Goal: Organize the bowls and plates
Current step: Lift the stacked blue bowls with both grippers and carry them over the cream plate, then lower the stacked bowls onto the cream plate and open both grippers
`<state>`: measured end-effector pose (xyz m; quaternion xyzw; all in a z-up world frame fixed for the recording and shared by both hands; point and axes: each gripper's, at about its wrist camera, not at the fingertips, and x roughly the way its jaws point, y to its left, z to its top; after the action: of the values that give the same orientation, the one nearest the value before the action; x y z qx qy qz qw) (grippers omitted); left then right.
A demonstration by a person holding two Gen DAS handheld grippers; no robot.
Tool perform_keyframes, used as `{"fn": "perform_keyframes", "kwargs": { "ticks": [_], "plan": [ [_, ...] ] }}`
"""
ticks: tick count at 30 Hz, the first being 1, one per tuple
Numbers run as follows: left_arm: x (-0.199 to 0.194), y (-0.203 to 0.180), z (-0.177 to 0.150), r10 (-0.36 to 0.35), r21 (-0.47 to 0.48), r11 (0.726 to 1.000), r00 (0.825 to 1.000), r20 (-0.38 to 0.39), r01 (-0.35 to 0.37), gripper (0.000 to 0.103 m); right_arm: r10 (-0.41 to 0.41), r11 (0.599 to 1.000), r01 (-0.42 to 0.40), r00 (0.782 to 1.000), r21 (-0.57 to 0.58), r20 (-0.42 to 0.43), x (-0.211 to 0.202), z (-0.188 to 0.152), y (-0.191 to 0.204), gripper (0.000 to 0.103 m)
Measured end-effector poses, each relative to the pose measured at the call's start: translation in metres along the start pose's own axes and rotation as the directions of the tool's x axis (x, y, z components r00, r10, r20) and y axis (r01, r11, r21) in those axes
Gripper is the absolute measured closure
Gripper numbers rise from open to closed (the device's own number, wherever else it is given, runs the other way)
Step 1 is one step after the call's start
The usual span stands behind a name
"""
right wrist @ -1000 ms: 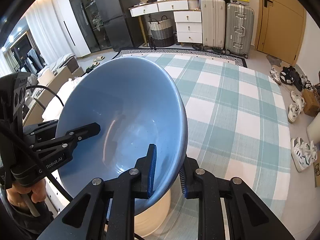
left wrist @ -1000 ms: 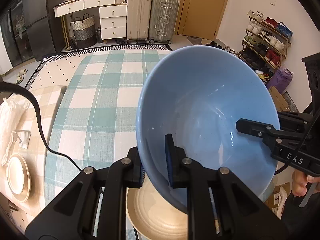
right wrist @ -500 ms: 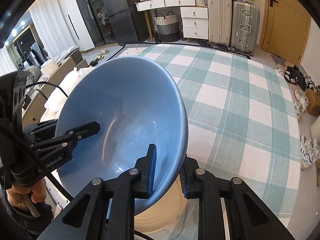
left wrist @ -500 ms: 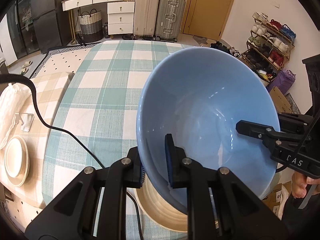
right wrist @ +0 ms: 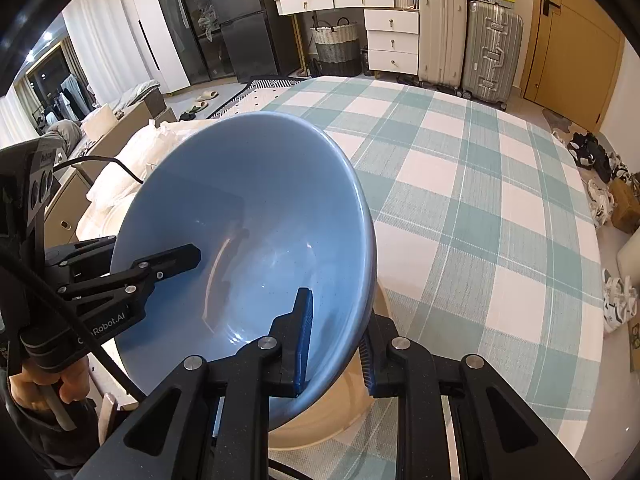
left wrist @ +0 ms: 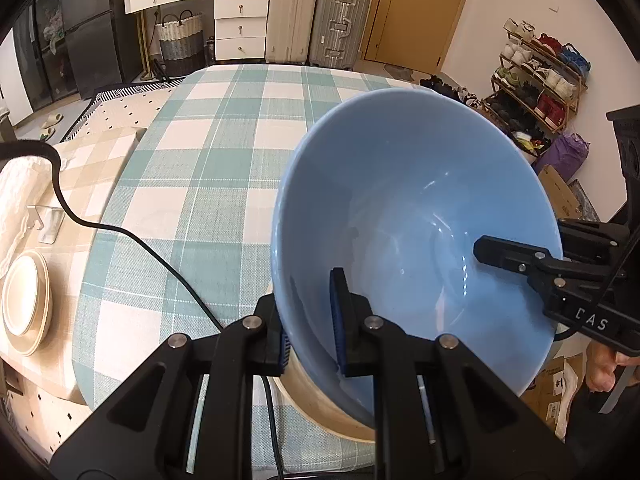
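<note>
Your left claw [left wrist: 310, 312] and right claw [right wrist: 334, 334] each clench an opposite rim of the blue bowl [left wrist: 412, 232], held tilted just above the cream bowl [right wrist: 344, 408] on the checked table [right wrist: 480, 216], so level it and nest it inside before releasing.

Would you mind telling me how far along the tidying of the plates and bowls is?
Done: cream plates stacked at the side. In hand: both the left gripper and the right gripper clamp the blue bowl over a cream bowl. Left: setting it down and letting go.
</note>
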<state>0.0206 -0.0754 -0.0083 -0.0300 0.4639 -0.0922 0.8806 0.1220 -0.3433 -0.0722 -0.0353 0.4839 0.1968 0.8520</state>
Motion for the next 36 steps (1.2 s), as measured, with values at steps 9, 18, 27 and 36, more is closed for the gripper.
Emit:
{"fn": "perform_keyframes", "kwargs": {
  "ticks": [9, 18, 27, 36],
  "plan": [
    [0.007, 0.004, -0.012, -0.022, -0.011, 1.0, 1.0, -0.021, 0.022, 0.089, -0.003, 1.0, 0.002, 1.0, -0.019, -0.023, 0.002, -0.011, 0.004, 0.082],
    [0.03, 0.01, -0.016, -0.026, -0.023, 0.999, 0.998, -0.049, 0.025, 0.089, -0.005, 1.0, 0.004, 0.999, -0.012, -0.052, 0.015, -0.016, 0.003, 0.082],
    [0.041, 0.013, -0.014, -0.039, -0.035, 0.999, 0.998, -0.047, 0.037, 0.089, 0.002, 1.0, -0.003, 1.0, -0.017, -0.03, 0.015, -0.017, 0.005, 0.077],
    [0.041, 0.021, -0.011, -0.044, -0.046, 0.998, 0.999, -0.011, 0.043, 0.066, -0.007, 1.0, 0.007, 1.0, -0.011, 0.025, 0.008, -0.021, 0.001, 0.057]
  ]
}}
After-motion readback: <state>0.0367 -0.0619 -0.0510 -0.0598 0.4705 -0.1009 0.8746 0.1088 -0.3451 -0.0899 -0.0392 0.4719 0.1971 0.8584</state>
